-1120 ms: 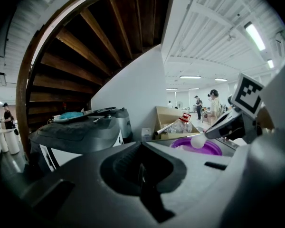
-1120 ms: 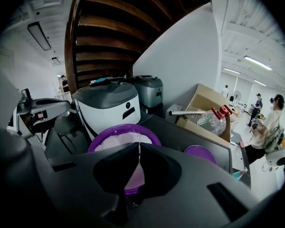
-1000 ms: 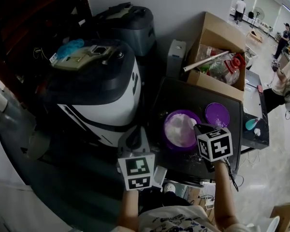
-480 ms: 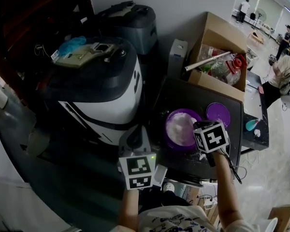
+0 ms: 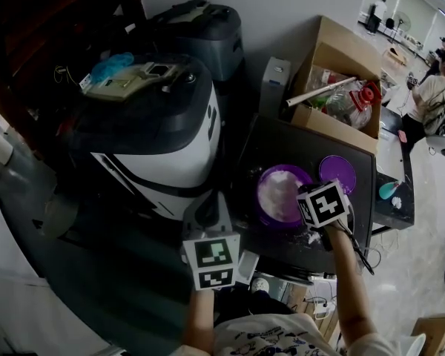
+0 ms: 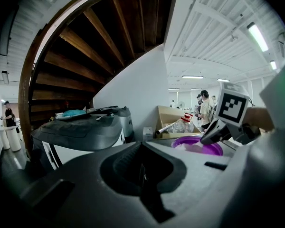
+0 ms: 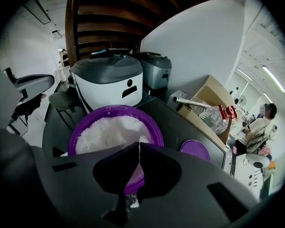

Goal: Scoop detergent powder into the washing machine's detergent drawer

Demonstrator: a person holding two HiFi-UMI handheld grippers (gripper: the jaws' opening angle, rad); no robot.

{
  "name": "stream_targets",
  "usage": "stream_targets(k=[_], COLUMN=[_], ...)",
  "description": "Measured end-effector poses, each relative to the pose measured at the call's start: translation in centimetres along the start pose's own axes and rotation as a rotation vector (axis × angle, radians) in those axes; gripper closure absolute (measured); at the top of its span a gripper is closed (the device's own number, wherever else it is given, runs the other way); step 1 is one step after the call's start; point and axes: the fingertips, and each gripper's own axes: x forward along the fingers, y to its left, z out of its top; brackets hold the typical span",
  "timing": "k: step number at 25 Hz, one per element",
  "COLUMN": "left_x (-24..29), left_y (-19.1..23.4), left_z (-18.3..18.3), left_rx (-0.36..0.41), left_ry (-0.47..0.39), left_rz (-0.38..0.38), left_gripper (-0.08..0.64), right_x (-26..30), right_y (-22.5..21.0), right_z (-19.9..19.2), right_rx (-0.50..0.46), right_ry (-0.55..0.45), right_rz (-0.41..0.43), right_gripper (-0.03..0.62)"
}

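Observation:
A purple tub (image 5: 259, 197) full of white detergent powder (image 5: 278, 190) stands on a dark table (image 5: 282, 143), and its purple lid (image 5: 337, 173) lies to the right. The white and dark-grey washing machine (image 5: 156, 132) stands left of the table; I cannot make out its drawer. My right gripper (image 5: 304, 195) is over the tub's near right rim, jaws shut, with the powder (image 7: 111, 132) just beyond the tips (image 7: 138, 146) and nothing visible held. Below the machine's front, my left gripper (image 5: 208, 202) is shut (image 6: 142, 165) and empty.
A cardboard box (image 5: 334, 87) with a plastic bottle and a tube sits at the table's far end. A second dark-grey machine (image 5: 200, 32) stands against the wall. Spilled powder (image 5: 311, 236) lies on the table by the tub. People stand at the far right.
My right gripper has moved a little farther over the tub's rim and turned slightly. The left gripper has stayed where it was.

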Motion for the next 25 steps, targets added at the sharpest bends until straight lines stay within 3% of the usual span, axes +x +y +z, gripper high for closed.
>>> stream_targets(k=[25], left_x=[-0.6], left_y=[1.2], left_z=[-0.7], left_rx=[-0.016], left_ry=[0.013], left_rz=[0.031], left_gripper=[0.558], right_x=[0.2], right_y=[3.1], right_z=[0.3], right_rx=[-0.004], right_ry=[0.026], right_rz=[0.151], right_gripper=[0.572])
